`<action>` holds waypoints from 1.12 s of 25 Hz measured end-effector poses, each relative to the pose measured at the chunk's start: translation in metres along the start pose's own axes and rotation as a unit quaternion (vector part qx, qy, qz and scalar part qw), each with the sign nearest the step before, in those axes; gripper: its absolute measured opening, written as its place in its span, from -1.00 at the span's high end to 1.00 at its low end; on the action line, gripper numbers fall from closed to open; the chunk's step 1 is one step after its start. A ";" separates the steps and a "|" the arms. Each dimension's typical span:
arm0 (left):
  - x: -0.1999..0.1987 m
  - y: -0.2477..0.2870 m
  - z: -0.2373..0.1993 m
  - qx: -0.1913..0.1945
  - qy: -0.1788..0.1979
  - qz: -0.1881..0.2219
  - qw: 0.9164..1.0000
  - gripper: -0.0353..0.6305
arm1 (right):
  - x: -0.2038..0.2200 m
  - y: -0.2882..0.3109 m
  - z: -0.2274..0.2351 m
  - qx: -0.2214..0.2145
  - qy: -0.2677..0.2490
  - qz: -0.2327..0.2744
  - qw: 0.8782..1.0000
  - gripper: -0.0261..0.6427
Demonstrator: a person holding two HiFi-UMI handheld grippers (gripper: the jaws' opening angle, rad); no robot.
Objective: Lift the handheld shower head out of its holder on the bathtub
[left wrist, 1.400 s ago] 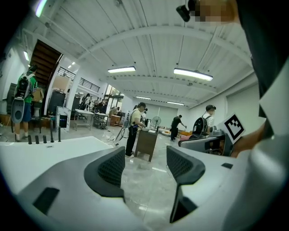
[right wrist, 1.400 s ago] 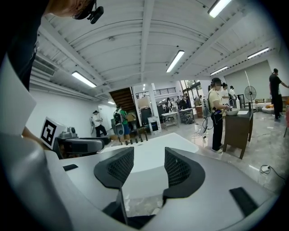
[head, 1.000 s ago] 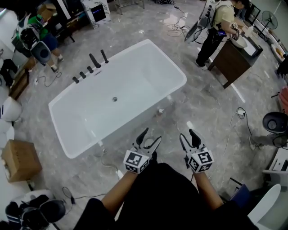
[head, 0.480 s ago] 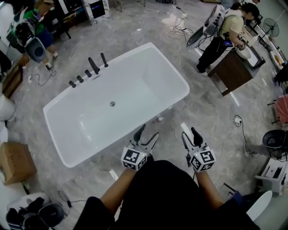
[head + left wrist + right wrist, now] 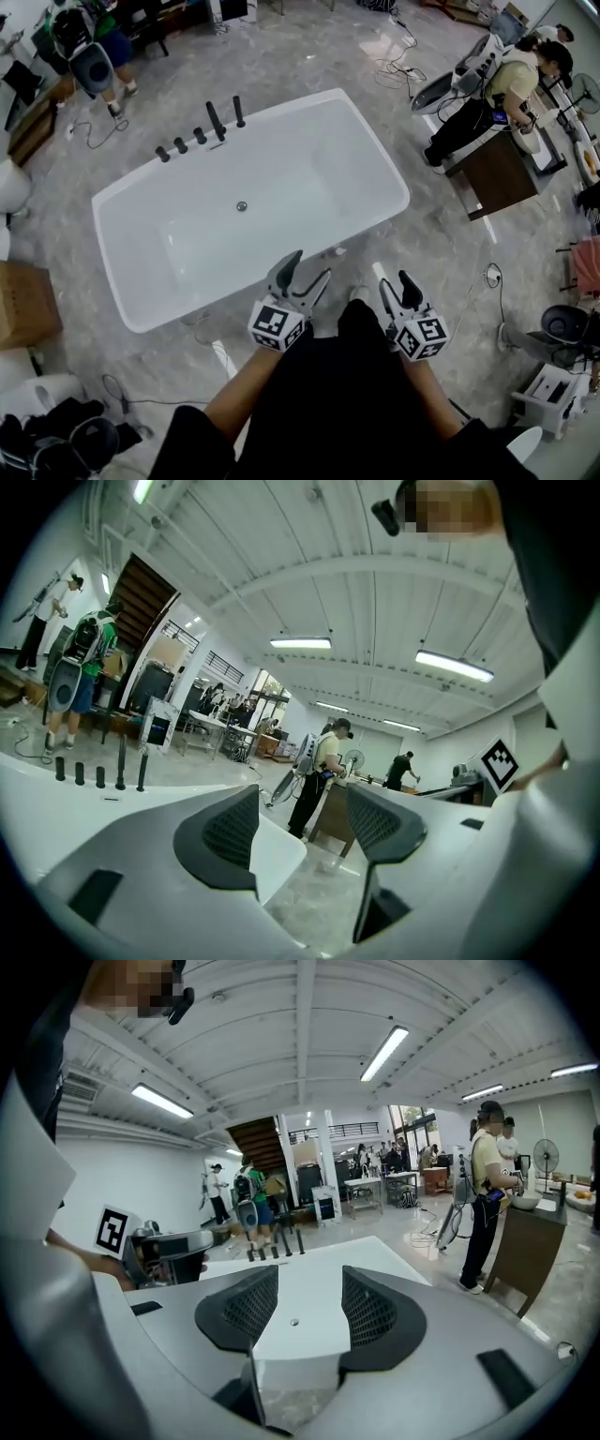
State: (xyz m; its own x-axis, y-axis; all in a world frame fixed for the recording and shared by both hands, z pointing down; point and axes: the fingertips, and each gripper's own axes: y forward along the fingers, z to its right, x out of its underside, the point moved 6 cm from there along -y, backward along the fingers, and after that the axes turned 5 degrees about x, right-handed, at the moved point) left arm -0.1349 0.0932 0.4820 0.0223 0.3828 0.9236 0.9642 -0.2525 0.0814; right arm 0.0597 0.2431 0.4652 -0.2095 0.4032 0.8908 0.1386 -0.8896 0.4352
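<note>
Shower head, as far as I can judge, is one of the two taller black stems in the row of five black fittings on the far long rim of the white bathtub. I take it for the long slanted one, though from here I cannot be sure. It sits in its holder, untouched.

The left claw hangs above the near rim with its jaws wide apart and nothing between them. The right claw is just outside that rim over the floor, also open and empty. Both are well apart from the fittings.

The stem looks like a slim, rigid metal wand with a smooth dark finish, so likely light but slippery. A hose may drag from below. I would take it round the middle of the shaft and draw it out along its own lean.

No brand or lettering is readable, only the square black-and-white markers on the claws' cubes.
</note>
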 end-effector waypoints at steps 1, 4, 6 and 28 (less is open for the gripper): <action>0.000 -0.001 0.001 -0.004 -0.001 0.001 1.000 0.08 | -0.004 0.004 0.000 -0.005 0.001 0.003 1.000 0.37; -0.002 -0.001 -0.003 -0.016 -0.002 0.003 1.000 0.08 | -0.021 0.022 -0.001 -0.016 0.007 0.017 1.000 0.37; -0.004 -0.002 -0.013 -0.026 0.001 0.001 1.000 0.08 | -0.034 0.040 -0.006 -0.025 0.014 0.027 0.999 0.37; -0.049 0.200 -0.056 -0.178 0.004 0.027 0.984 0.08 | -0.135 0.249 0.144 -0.204 -0.047 0.017 0.978 0.37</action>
State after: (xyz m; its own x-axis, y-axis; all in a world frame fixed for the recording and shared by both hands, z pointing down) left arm 0.0420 -0.0252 0.4742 0.0671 0.3531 0.9332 0.8080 -0.5679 0.1568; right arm 0.2619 -0.0018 0.4717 -0.1195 0.3731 0.9201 -0.2578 -0.9066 0.3341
